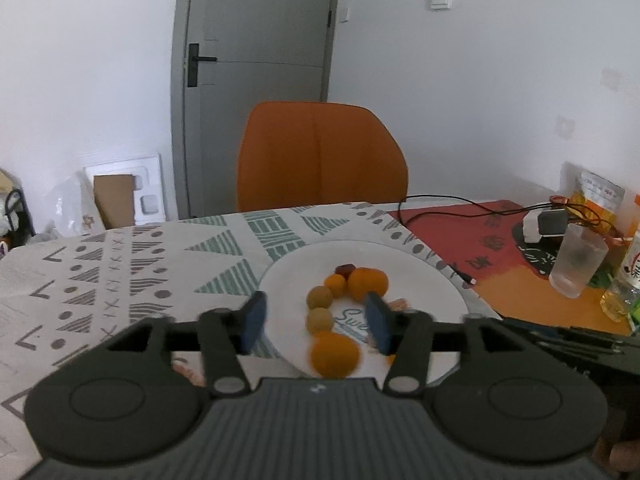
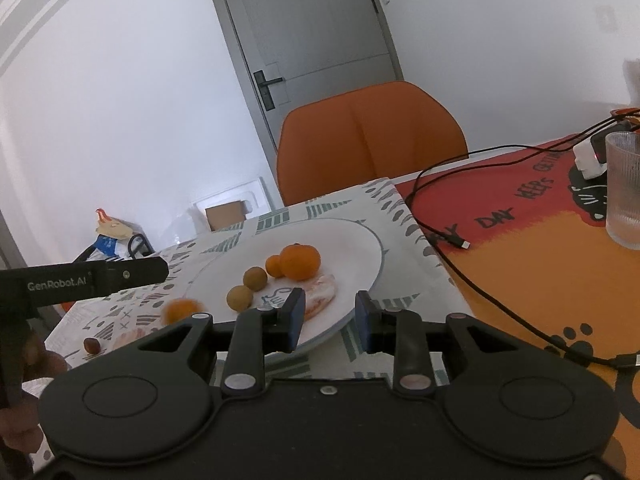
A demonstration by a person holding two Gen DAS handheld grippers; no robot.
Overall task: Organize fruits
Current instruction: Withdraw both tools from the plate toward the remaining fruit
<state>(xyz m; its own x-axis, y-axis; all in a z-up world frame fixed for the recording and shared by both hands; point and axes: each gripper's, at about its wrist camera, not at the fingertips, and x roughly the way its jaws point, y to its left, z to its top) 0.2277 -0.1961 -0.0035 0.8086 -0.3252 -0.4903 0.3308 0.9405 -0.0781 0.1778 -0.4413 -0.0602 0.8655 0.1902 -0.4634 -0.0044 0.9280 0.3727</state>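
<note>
Left gripper point(image 1: 316, 318) open over the near edge of the plate point(image 1: 420, 276); a blurred orange point(image 1: 335, 354) sits between its fingers unheld, likely just dropped. Right gripper point(image 2: 329, 319) open, empty, at the plate's near rim. Next: the small brown fruit point(image 2: 91, 345) left of the plate.

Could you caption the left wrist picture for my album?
Open left gripper above a round white plate of fruit on a patterned tablecloth, a blurred orange fruit below its jaws.

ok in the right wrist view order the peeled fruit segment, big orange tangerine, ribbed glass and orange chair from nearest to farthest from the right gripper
1. Peeled fruit segment, plate's near edge.
2. Big orange tangerine, behind it.
3. Ribbed glass, far right.
4. Orange chair, beyond the table.
</note>
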